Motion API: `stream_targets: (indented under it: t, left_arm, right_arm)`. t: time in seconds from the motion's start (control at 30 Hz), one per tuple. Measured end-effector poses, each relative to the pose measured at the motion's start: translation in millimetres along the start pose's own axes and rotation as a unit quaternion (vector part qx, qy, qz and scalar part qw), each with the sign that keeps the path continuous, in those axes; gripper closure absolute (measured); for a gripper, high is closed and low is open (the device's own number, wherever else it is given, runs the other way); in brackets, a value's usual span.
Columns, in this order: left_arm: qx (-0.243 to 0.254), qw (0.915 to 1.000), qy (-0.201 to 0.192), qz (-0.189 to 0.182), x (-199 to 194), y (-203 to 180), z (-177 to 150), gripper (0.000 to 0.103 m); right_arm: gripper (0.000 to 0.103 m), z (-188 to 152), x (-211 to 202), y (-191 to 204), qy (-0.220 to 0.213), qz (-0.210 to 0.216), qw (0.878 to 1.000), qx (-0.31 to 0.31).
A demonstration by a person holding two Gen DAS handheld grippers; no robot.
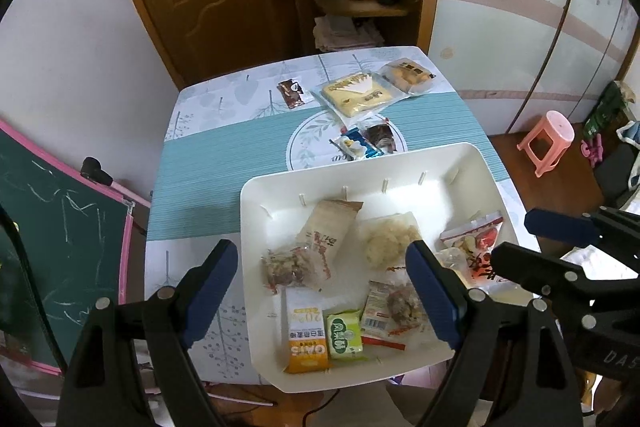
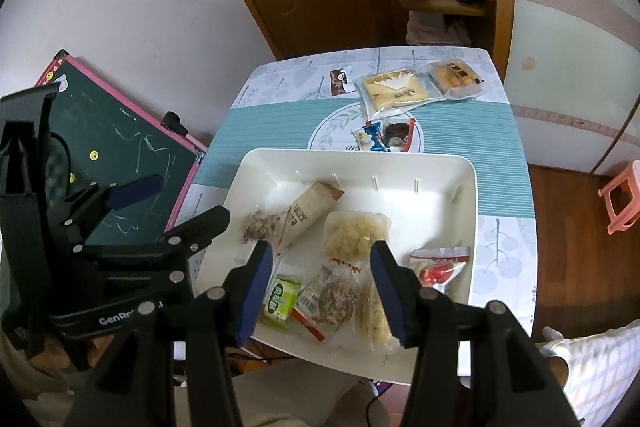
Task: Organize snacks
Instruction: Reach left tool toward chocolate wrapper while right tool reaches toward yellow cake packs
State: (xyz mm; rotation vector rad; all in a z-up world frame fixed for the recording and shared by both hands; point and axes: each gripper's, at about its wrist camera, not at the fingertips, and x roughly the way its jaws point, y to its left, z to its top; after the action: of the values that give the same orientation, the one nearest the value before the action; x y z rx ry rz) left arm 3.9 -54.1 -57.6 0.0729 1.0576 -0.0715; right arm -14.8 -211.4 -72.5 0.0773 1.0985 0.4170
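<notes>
Left wrist view: left gripper (image 1: 326,297) jaws apart, empty, above tray (image 1: 256,195) snacks. Right gripper (image 2: 322,293) jaws apart, empty, over nut bar (image 2: 334,297); surface (image 1: 208,163) beyond.

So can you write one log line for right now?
left gripper: open, empty | right gripper: open, empty | white tray: holds snacks | five snacks outside

Bare tray (image 1: 400,167) far half; snack packets (image 1: 320,239) crowding near half.
</notes>
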Motion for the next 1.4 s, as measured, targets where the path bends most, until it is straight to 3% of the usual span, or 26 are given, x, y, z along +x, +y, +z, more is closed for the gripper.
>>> stream_targets:
  t: [0.73, 1.2, 1.4]
  left_arm:
    - [-0.006, 1.0, -0.007, 0.001, 0, -4, 4, 0.018]
    - [-0.028, 0.9983, -0.051, 0.005, 1, 17, 68, 0.018]
    - [-0.027, 0.9974, -0.067, 0.01, 10, 33, 111, 0.017]
  right_arm:
    - [0.052, -2, 2, -5, 0.006, 0.0, 1.0, 0.011]
    - [0.052, 25, 12, -35, 0.003, 0.0, 0.999, 0.054]
    - [0.051, 57, 12, -51, -0.007, -0.011, 0.998, 0.061]
